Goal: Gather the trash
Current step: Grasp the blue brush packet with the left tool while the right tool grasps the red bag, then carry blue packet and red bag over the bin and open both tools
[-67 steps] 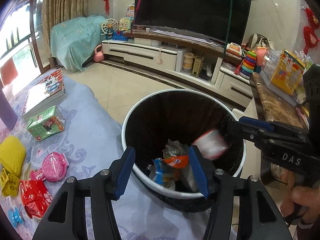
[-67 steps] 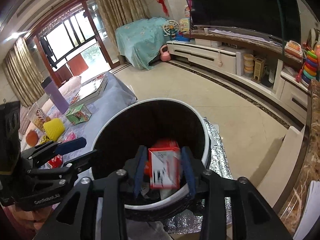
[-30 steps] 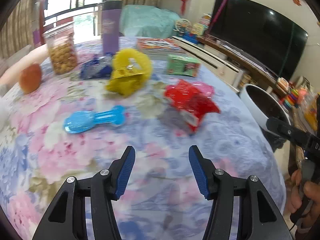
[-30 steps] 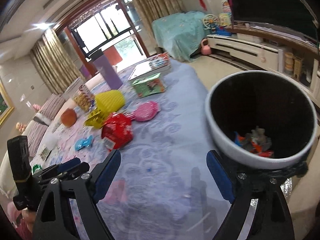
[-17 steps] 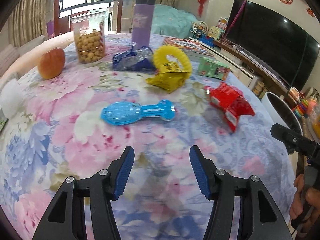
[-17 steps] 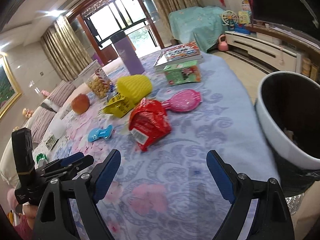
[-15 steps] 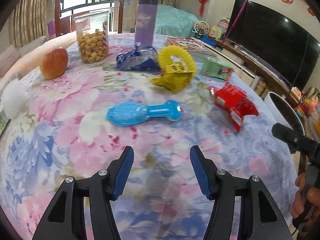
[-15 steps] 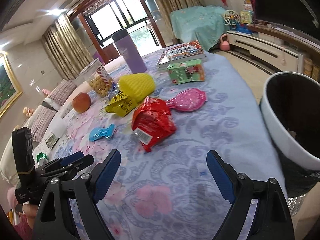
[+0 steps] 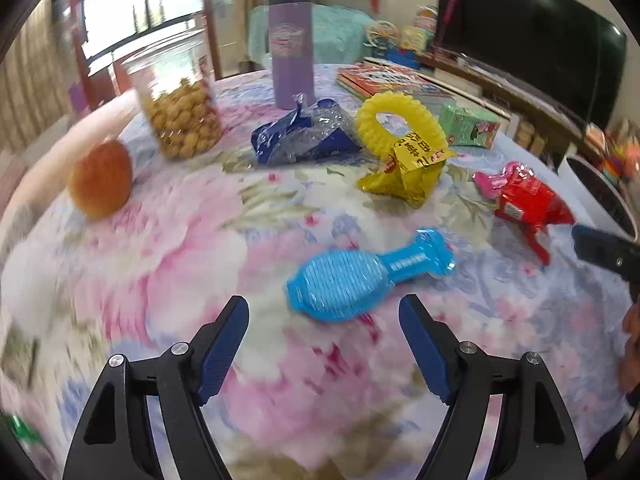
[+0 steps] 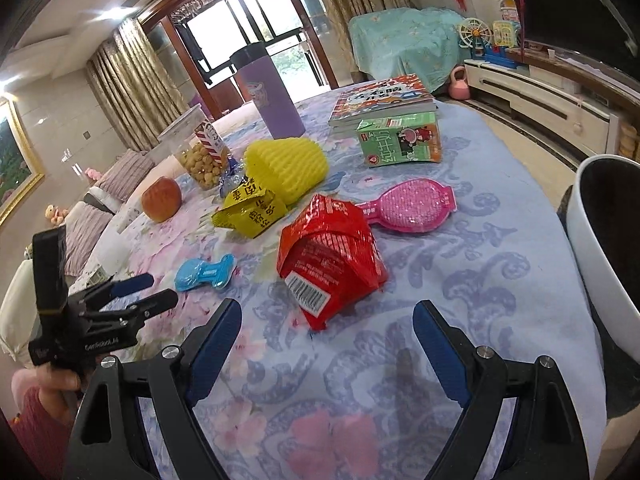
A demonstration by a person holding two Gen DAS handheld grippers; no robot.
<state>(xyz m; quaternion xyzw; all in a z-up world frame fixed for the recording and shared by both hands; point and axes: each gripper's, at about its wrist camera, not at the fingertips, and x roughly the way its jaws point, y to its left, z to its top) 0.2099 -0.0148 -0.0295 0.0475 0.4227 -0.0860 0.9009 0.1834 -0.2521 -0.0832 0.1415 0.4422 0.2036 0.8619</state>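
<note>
Left gripper (image 9: pixel 323 346) — spread, empty, above blue brush (image 9: pixel 362 277) | right gripper (image 10: pixel 327 342) — spread, empty, just short of red wrapper (image 10: pixel 330 256) on desk (image 10: pixel 500 240) | trash bin (image 10: pixel 600 240) at desk's right edge.

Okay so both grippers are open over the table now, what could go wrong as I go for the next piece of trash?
1. The left gripper points at the blue brush, which looks like a keeper, not trash; it might get grabbed by mistake.
2. The red wrapper, ahead of the right gripper, is crumpled and glossy, so it may slip or tear.
3. The yellow wrapper touches the yellow foam net, so grabbing one could drag the other.
</note>
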